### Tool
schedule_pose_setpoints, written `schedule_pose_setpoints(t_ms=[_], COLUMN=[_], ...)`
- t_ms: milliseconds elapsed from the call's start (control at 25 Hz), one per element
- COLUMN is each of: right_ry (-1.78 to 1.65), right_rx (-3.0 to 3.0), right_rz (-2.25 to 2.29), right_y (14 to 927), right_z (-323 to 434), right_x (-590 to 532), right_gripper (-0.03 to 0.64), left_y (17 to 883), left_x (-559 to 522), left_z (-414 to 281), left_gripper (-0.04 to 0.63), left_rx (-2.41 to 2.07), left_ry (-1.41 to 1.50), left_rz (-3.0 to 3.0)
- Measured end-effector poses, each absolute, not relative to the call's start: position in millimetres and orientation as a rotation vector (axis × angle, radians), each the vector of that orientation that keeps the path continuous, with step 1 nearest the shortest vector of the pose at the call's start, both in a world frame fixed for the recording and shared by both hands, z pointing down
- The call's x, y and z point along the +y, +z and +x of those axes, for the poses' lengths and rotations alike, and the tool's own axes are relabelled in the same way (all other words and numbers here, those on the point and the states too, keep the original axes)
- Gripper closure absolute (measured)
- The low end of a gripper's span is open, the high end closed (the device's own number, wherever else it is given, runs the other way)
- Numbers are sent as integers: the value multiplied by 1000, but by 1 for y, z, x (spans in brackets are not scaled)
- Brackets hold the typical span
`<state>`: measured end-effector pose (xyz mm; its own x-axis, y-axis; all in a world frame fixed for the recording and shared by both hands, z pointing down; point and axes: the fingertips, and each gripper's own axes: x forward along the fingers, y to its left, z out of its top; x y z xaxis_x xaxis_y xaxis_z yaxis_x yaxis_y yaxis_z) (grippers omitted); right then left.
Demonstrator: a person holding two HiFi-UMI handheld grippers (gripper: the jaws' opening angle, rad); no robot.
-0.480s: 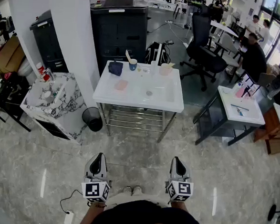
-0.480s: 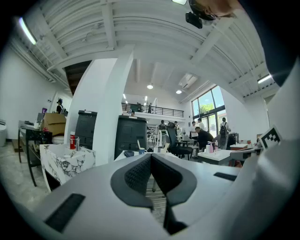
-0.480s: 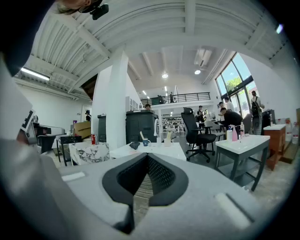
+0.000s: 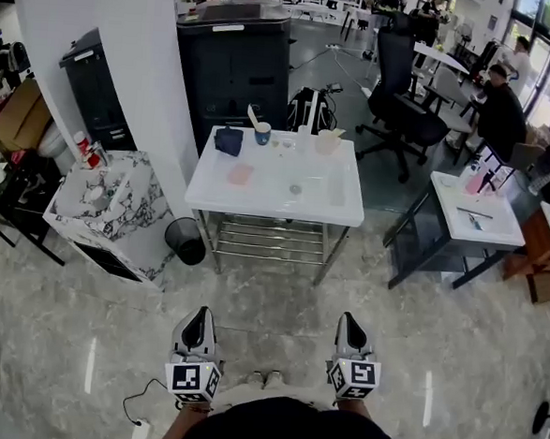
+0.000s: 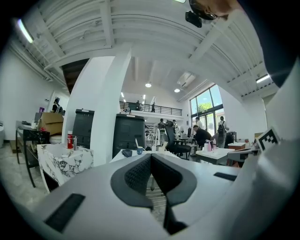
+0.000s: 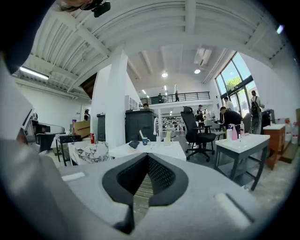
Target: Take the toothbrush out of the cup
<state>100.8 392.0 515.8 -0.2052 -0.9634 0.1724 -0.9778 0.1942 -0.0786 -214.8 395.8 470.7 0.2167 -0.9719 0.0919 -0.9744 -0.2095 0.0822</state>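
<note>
Both are squeezed fully closed on nothing, left gripper (image 4: 197,323) and right gripper (image 4: 351,330) held side by side. Toothbrush (image 4: 253,116) leans in the blue cup (image 4: 262,136) on the bench (image 4: 277,193), well ahead of them, roughly between.

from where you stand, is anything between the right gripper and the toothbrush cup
Nothing visible blocks it. Bare floor separates the right gripper from the white table; the blue cup with the toothbrush stands at its far edge, a dark cloth beside it.
</note>
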Motion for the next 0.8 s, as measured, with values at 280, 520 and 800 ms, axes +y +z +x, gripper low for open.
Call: schedule_pose_setpoints(t_ms=[280, 520, 800], right_ry=[240, 232, 220], right_rx=[-2381, -2379, -2414], right_rz=[1944, 1950, 1920], right_y=[511, 510, 510], right_z=[101, 106, 105], right_x=[380, 371, 362], right_gripper=[612, 612, 556], left_y=[469, 481, 487], left_x=[387, 380, 368], left_z=[-214, -200, -190], left_gripper=[591, 591, 315], left_rx=[-1877, -1785, -1761], left_ry=[1, 13, 30], left_rz=[2362, 2374, 2385])
